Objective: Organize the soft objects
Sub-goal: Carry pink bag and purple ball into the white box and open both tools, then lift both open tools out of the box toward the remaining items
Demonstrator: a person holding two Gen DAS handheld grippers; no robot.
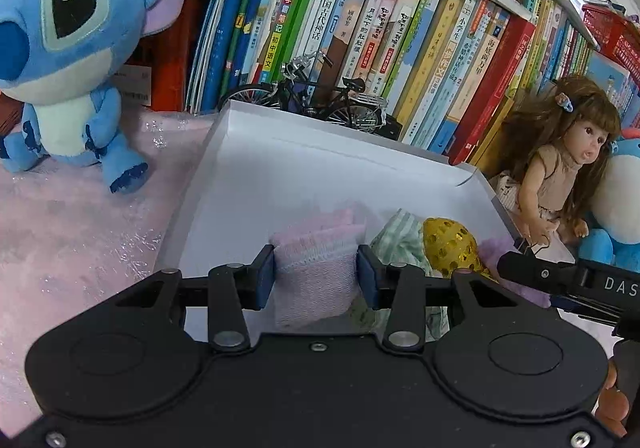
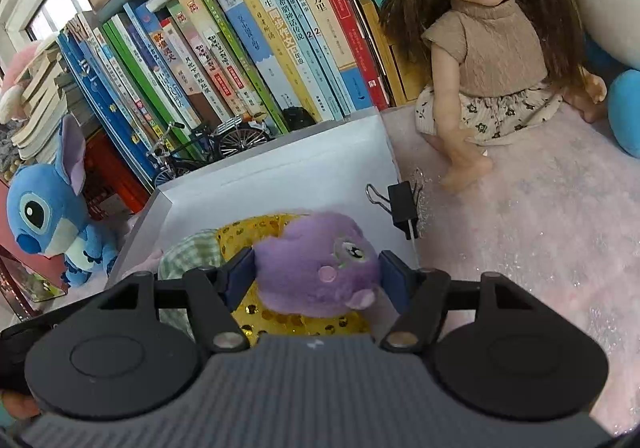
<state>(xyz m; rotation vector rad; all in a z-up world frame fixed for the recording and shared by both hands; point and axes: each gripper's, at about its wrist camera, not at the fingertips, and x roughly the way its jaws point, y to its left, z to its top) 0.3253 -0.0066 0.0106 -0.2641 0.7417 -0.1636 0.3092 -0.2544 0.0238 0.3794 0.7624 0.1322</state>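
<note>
Four soft pieces are counted in one white cardboard tray (image 1: 240,151). A folded pink knitted cloth (image 1: 316,268) is pinched between the pads of the left gripper (image 1: 316,274), at six o'clock in its view. A round purple plush toy (image 2: 320,268) is clamped by the right gripper (image 2: 316,276), at the tray's near edge. A green checked cloth (image 1: 396,240) and a gold sequinned ball (image 1: 450,244) lie between them. One fuzzy blue plush (image 1: 68,47) sits at ten o'clock, one long-haired doll (image 2: 484,47) at one o'clock.
</note>
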